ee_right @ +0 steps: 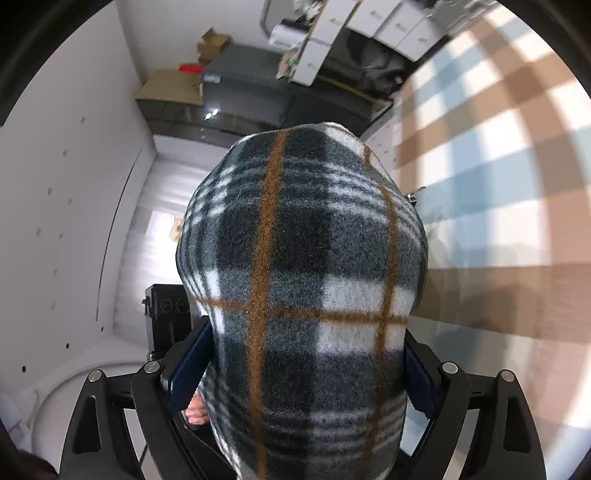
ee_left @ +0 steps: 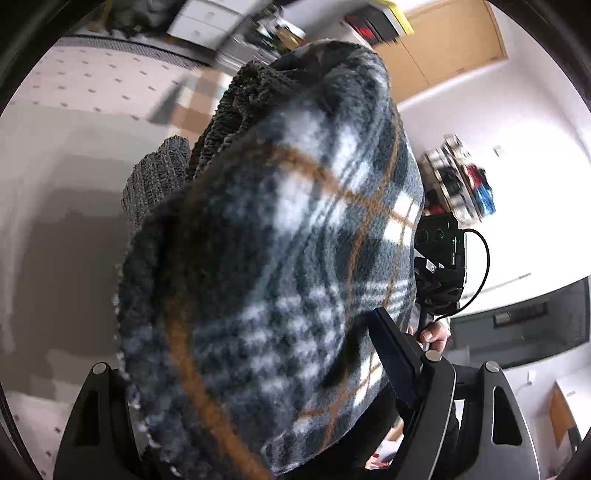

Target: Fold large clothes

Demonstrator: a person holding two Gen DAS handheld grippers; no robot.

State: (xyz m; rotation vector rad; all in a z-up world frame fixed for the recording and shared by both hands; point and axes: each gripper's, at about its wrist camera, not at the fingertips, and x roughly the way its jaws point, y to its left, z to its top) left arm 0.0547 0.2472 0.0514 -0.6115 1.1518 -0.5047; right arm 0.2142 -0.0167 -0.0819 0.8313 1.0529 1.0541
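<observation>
A thick fleece garment in dark grey and white plaid with thin orange-brown lines (ee_right: 306, 288) was bunched between the two dark pads of the right gripper (ee_right: 306, 373), which was clenched on it, the cloth bulging up and filling the middle of the right wrist view. The left gripper (ee_left: 258, 373) gripped another bunch of the same garment (ee_left: 280, 236), whose dark knitted ribbed edge (ee_left: 159, 177) hung out at the upper left; only its right pad (ee_left: 397, 360) showed, pressed against the fleece. Just past the cloth, a person's hand (ee_left: 434, 334) held the handle of the other black gripper. Behind the fleece lay a checked cloth surface of brown, pale blue and white squares (ee_right: 491, 140). The room had white walls (ee_left: 524, 122), a pale wooden cupboard door (ee_left: 450, 40), stacked white boxes (ee_right: 384, 22) and a dark grey cabinet (ee_right: 251, 85) with cardboard boxes beside it.
</observation>
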